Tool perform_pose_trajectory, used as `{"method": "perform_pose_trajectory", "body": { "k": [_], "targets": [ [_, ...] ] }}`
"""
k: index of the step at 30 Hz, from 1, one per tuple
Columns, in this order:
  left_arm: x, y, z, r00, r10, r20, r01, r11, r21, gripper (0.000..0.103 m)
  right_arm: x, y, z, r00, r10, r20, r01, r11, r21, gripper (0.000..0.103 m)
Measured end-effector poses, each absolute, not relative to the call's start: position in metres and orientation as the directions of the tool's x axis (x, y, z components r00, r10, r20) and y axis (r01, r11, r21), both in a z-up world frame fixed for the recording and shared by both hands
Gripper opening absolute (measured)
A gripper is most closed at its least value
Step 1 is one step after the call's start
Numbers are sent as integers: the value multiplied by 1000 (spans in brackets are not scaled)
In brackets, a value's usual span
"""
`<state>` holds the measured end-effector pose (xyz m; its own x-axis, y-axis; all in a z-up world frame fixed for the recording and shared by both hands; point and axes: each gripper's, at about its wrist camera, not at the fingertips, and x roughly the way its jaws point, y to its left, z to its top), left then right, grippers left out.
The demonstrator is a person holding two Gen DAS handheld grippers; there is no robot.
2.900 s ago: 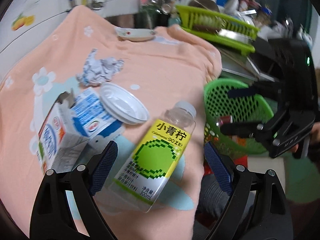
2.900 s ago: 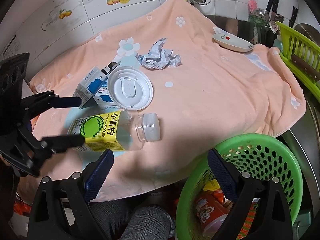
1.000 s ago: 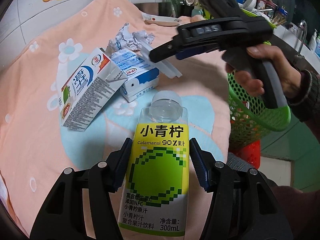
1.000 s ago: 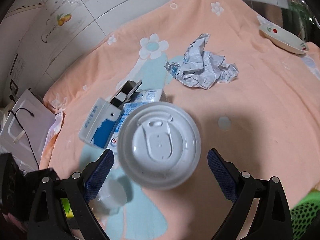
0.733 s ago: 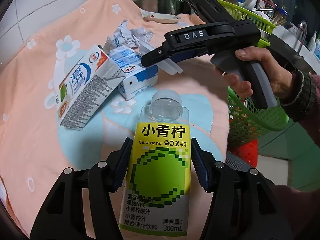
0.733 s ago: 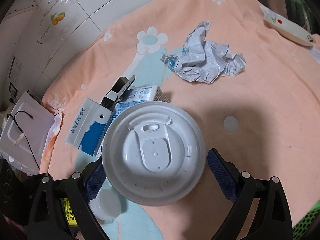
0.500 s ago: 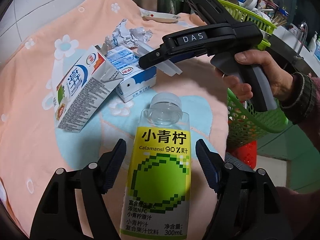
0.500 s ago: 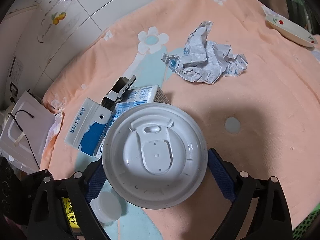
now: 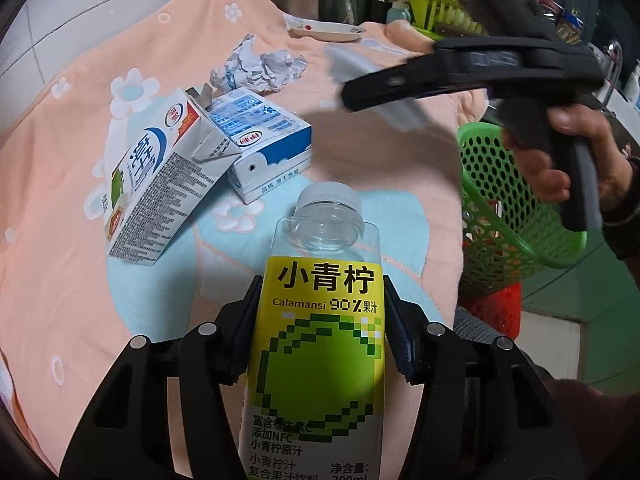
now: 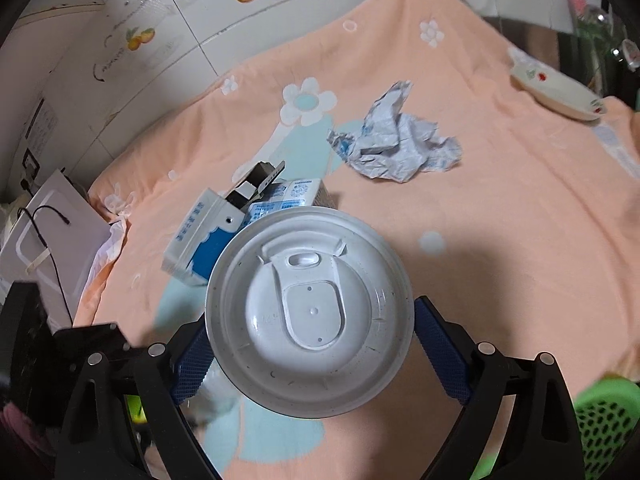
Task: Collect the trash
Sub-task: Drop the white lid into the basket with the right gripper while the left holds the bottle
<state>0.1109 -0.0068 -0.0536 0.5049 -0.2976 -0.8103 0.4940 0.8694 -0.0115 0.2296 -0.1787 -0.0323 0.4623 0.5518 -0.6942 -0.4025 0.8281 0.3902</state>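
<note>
Bottle (image 9: 320, 344) and lid (image 10: 310, 312) both gripped, basket to the right.

Left of frame in the left wrist view: two milk cartons (image 9: 200, 168) lying touching on the peach towel (image 9: 60, 240), crumpled paper (image 9: 260, 68) beyond them, bare towel around. Centre: left gripper (image 9: 320, 320) clamped on the yellow-labelled bottle, cap pointing away. Right: right gripper (image 10: 312, 344) closed on the white lid, raised over the towel near its right edge; green basket (image 9: 516, 216) just past that edge, contents unclear. Upper right of the right wrist view: shallow dish (image 10: 556, 92) near the towel's far edge.
</note>
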Motion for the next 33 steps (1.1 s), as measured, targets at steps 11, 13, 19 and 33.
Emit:
{"method": "perform_pose_trajectory", "body": {
  "k": [11, 13, 19, 33],
  "targets": [
    [102, -25, -28, 526, -381, -760, 527, 848, -60, 55, 160, -272, -41, 542, 396, -742, -247, 918, 310, 88],
    [101, -35, -25, 522, -403, -752, 542, 837, -72, 55, 153, -293, -53, 536, 365, -761, -190, 931, 313, 88],
    [101, -74, -18, 506, -447, -738, 597, 799, -74, 55, 128, -342, -87, 512, 276, -813, -50, 955, 293, 89],
    [107, -157, -14, 451, -510, -732, 669, 736, -101, 55, 111, -378, -125, 472, 306, -827, 51, 927, 372, 90]
  ]
}}
